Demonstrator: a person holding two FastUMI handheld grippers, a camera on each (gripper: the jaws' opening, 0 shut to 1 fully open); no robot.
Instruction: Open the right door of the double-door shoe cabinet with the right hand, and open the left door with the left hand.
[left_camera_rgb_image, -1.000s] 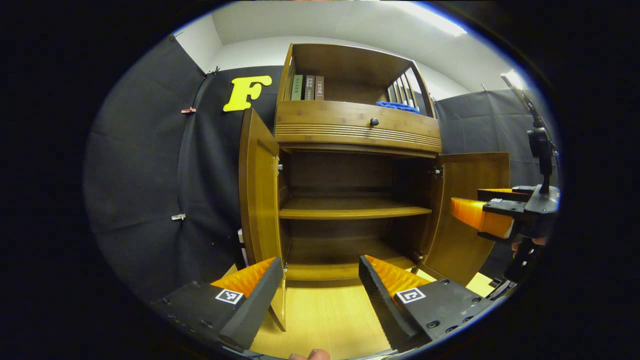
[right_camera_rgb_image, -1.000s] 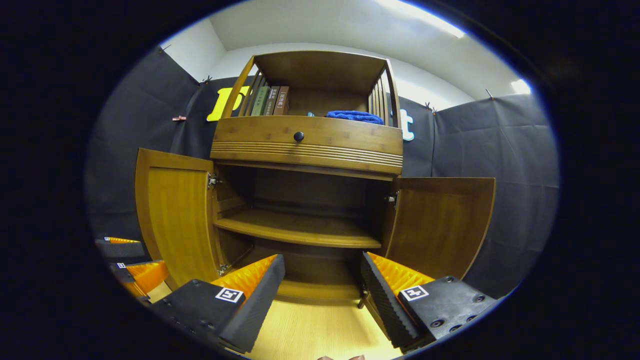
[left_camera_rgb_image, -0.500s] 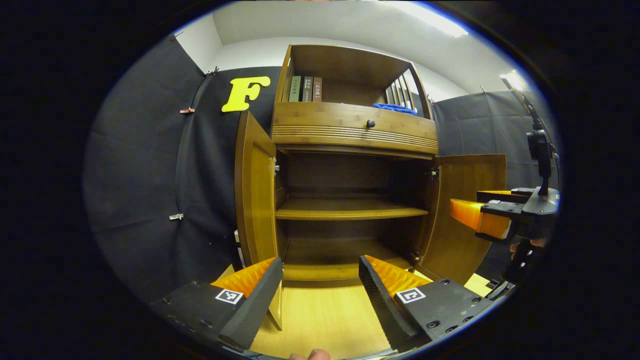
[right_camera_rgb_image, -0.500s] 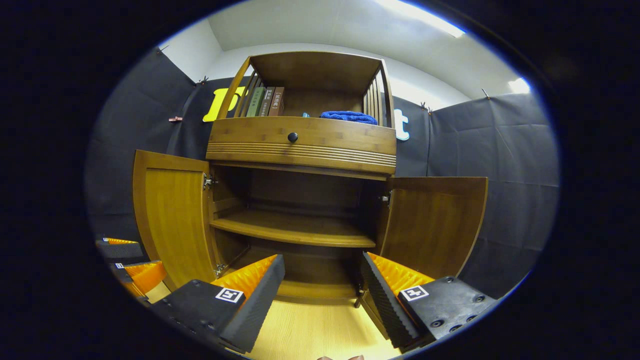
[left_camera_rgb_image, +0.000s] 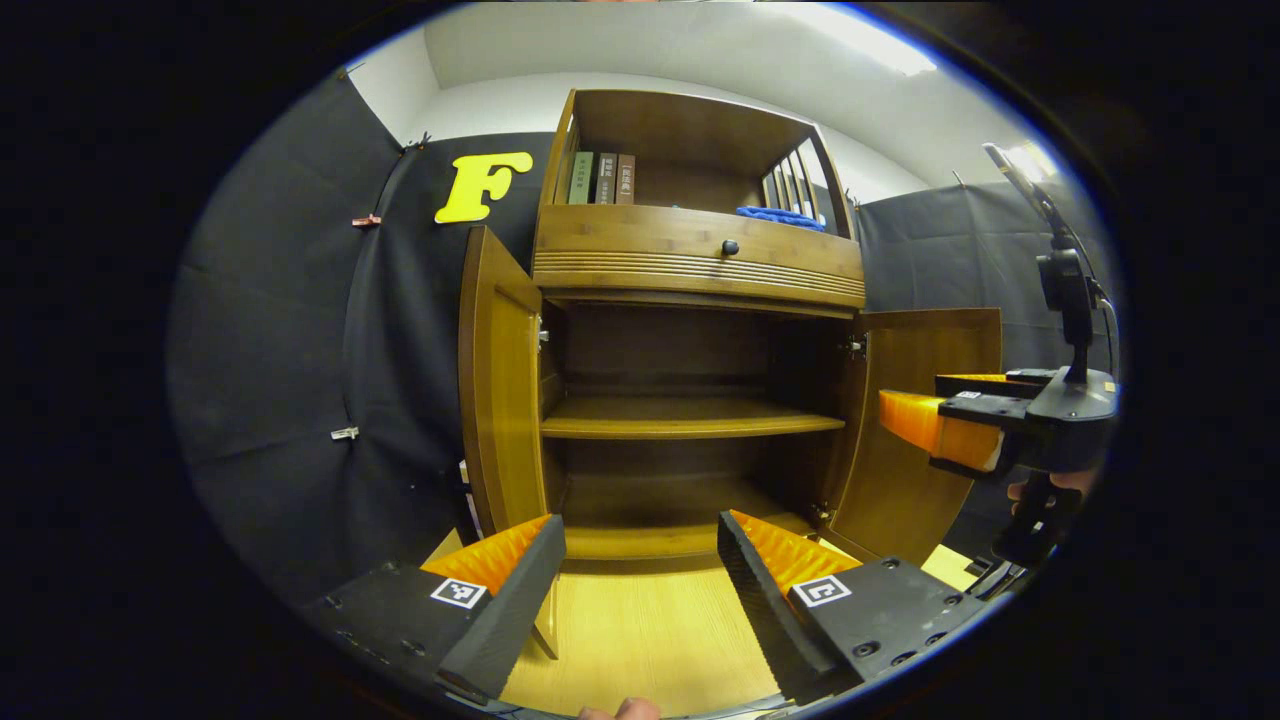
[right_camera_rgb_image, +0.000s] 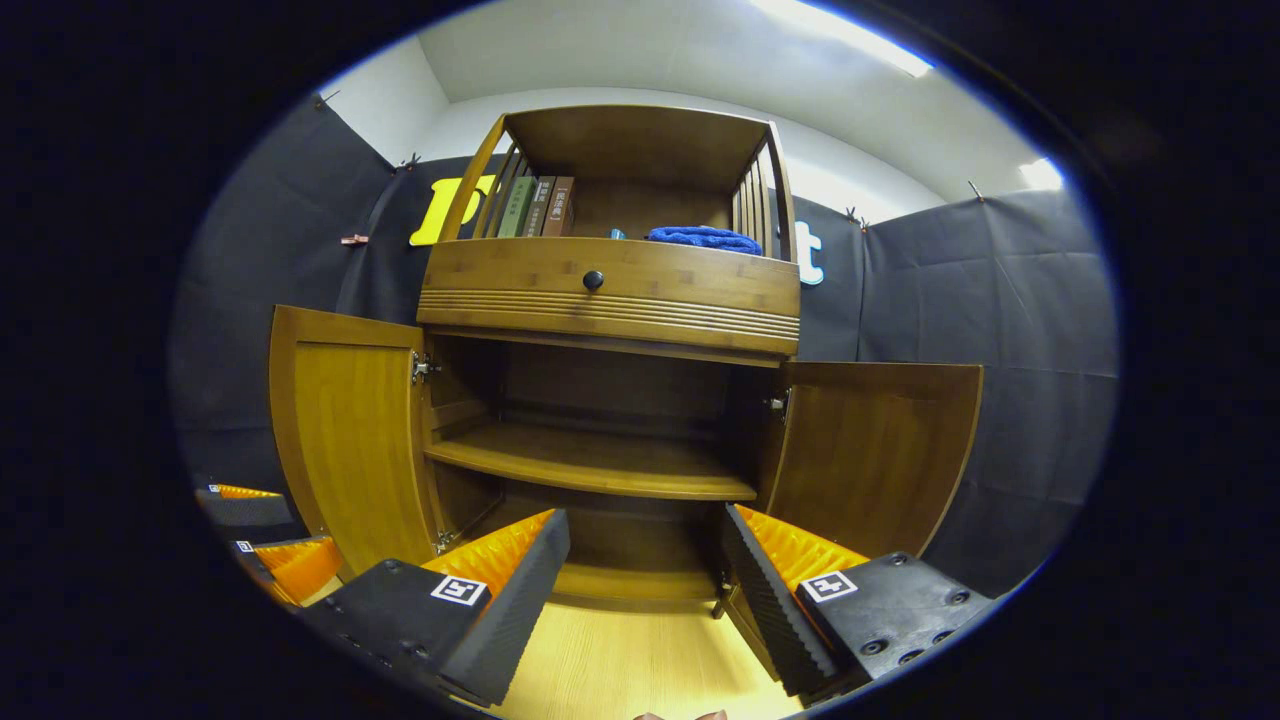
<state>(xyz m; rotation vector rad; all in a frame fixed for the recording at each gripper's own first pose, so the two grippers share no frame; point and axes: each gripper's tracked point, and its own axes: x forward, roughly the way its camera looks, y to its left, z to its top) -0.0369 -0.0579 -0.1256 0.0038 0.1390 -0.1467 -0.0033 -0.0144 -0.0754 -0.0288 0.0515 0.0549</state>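
- Shoe cabinet stands ahead of both claws, both doors swung wide, shelves bare.
- Left claw released, gripping nothing; left door just beyond its left finger, edge-on, no contact seen.
- Right claw released, nothing between its fingers; right door up and to its right, apart from it.
- Right claw also seen in left gripper view, in front of right door's inner face.
- Books and blue cloth on top shelf.
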